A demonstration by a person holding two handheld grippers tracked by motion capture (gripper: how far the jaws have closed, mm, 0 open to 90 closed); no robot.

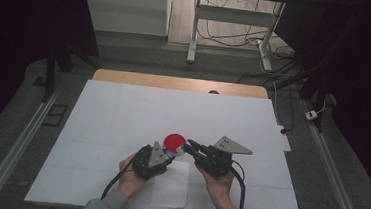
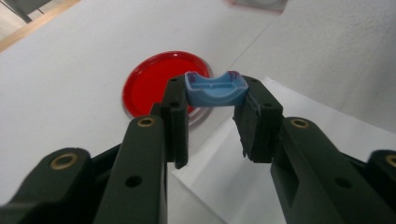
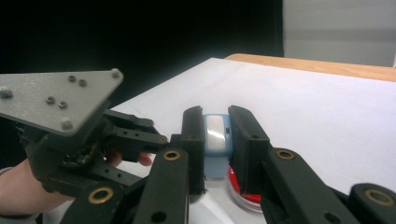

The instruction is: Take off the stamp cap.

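A small blue plastic piece sits clamped between the tips of my left gripper. In the right gripper view, my right gripper is shut on a blue piece with a pale window. I cannot tell whether these are one object or two. In the high view both grippers meet tip to tip, left gripper and right gripper, with the small blue-white piece between them. A red round dish lies on the table just beyond and under the tips.
A white cover spreads over the table, with a wooden edge at the far side. A loose white sheet lies near the front edge between the person's hands. The left gripper's grey plate is close on the right gripper's left.
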